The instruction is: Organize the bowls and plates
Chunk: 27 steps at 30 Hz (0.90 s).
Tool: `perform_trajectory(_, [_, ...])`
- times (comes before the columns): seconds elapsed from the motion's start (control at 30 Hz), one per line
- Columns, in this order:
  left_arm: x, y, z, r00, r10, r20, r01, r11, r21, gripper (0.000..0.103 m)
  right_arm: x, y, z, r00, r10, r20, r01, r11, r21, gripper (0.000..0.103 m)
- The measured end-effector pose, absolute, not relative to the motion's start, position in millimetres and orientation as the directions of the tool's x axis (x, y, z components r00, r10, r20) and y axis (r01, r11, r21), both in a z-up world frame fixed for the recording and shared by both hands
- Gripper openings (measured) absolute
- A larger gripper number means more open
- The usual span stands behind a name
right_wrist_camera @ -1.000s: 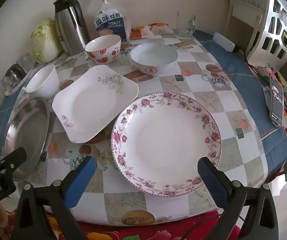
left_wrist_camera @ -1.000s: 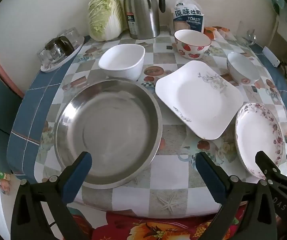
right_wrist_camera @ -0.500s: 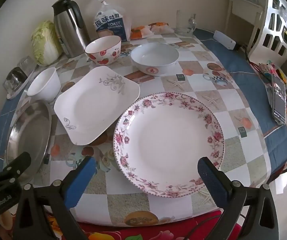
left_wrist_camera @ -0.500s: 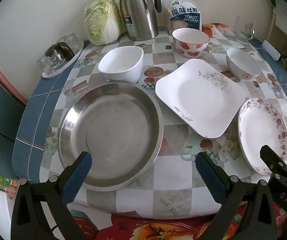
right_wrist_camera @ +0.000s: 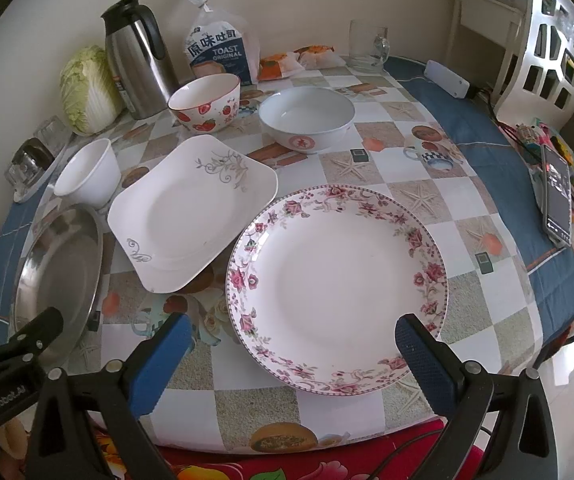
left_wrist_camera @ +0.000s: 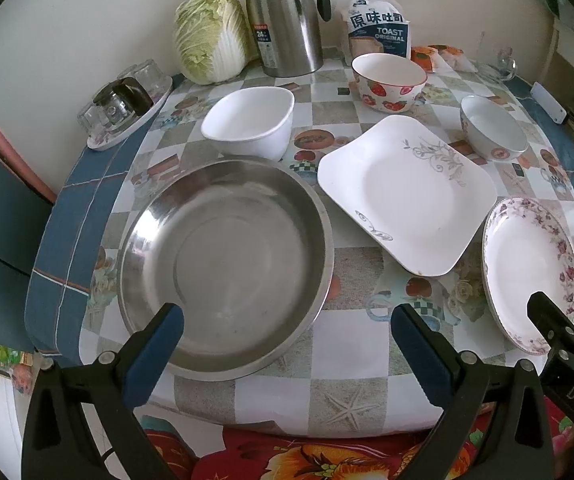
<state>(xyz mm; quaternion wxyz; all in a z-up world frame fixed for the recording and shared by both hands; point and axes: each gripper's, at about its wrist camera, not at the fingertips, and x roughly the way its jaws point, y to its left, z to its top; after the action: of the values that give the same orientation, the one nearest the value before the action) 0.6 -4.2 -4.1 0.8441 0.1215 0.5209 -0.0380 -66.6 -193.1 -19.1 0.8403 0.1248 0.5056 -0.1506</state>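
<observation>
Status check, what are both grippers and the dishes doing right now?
Left gripper open over steel basin. Right gripper open over floral plate. Square plate between them; nothing stacked, nothing blocking.

The near edge of the worktop [right_wrist_camera: 255, 396] lies bare between the steel basin [left_wrist_camera: 227, 264] and the floral plate [right_wrist_camera: 337, 284], giving an open way in. Farther back the square plate [right_wrist_camera: 191, 212] overlaps the floral plate's rim, and three bowls crowd behind, backed by thermos [right_wrist_camera: 139, 56], cabbage [left_wrist_camera: 211, 36] and bread bag [right_wrist_camera: 221, 50].
</observation>
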Motion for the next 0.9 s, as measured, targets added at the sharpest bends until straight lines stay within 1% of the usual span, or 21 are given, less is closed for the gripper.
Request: perform_trajectory(0.9, [2.8,-0.6,-4.2,0.448,0.062,-0.892,0.179,0.971,0.158,0.103,-66.6,-193.2,-18.8,0.445,-0.127,-0.887,0.382,0.922,0.059,0.103])
